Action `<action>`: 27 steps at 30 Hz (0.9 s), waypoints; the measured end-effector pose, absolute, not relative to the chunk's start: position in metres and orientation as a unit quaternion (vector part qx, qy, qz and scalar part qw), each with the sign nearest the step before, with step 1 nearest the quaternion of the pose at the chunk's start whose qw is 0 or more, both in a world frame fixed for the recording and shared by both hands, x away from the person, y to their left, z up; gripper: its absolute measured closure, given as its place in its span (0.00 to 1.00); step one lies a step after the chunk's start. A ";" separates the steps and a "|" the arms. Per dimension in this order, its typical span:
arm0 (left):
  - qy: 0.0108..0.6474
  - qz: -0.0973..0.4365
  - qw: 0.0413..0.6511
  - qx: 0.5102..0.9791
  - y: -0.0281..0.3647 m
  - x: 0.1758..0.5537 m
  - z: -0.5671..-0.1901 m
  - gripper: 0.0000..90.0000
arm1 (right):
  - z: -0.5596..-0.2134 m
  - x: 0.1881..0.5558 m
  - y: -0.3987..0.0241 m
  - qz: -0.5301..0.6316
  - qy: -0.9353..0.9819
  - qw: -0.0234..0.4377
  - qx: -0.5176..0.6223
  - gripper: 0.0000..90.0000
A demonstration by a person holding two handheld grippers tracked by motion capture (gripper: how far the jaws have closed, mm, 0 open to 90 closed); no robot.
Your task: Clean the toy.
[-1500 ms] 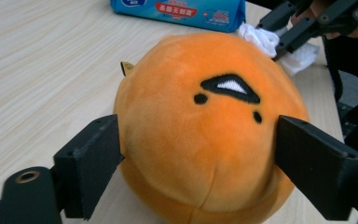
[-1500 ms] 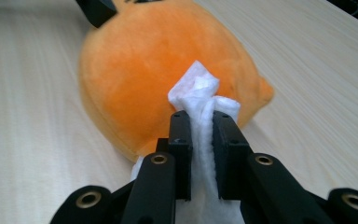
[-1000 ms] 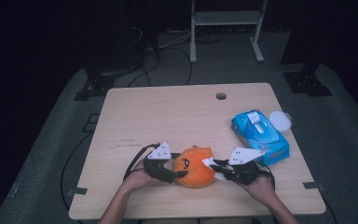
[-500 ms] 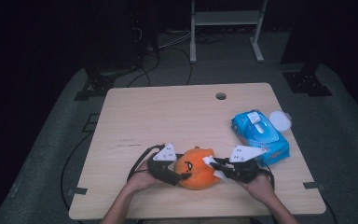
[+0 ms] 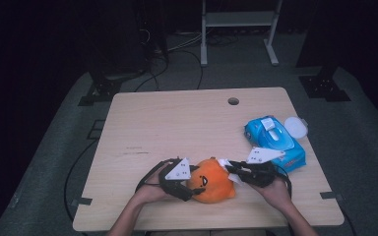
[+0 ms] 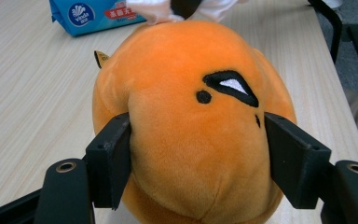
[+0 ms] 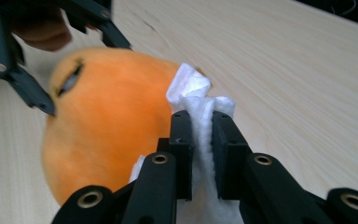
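2 black fingers [image 6: 109, 163] of the left gripper [image 6: 198, 168] press into the sides of the orange plush toy [image 6: 193, 121]; its jaws have just been closing a little, with the toy between them, and the fabric bulges around both pads; the toy's stitched black eye [image 6: 230, 86] faces up toward that gripper's camera. In the right gripper view, the right gripper [image 7: 201, 119] has its 2 fingers [image 7: 182, 140] drawn narrow and clamped on a bunched white wipe [image 7: 198, 100]; the wipe sticks out past the fingertips and touches the side of the toy [image 7: 107, 116]; the left gripper's black jaws [image 7: 37, 100] show at the far side of the toy there.

From the high view, the toy [image 5: 211, 179] sits on the wooden table [image 5: 177, 123] near its front edge, between the left gripper [image 5: 189, 189] and the right gripper [image 5: 231, 172]; each gripper is held by 1 of the person's hands, the left hand [image 5: 147, 191] and the right hand [image 5: 275, 189], with forearms entering from the bottom. Just behind the right gripper lies a blue pack of wipes [image 5: 274, 142], its flap raised; a round white lid [image 5: 296, 127] rests right beside the pack, toward the table's right edge; 1 small round hole [image 5: 233, 101] sits in the tabletop near the far edge.
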State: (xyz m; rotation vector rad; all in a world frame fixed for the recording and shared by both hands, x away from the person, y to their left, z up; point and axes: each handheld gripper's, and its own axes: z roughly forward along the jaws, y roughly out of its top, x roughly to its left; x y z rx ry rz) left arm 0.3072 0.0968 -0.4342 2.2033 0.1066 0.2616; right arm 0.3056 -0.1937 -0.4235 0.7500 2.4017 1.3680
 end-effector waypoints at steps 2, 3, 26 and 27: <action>0.041 0.106 0.444 0.889 0.097 0.307 -0.434 0.34 | -0.427 0.309 -0.198 0.451 0.836 0.154 0.270 0.88; 0.038 0.107 0.446 0.888 0.095 0.306 -0.434 0.34 | -0.430 0.311 -0.203 0.448 0.836 0.145 0.280 0.88; -0.014 0.127 0.437 0.890 0.078 0.292 -0.429 0.34 | -0.415 0.309 -0.183 0.503 0.821 0.110 0.246 0.88; -0.015 0.126 0.441 0.889 0.079 0.292 -0.430 0.34 | -0.417 0.313 -0.188 0.495 0.822 0.114 0.257 0.88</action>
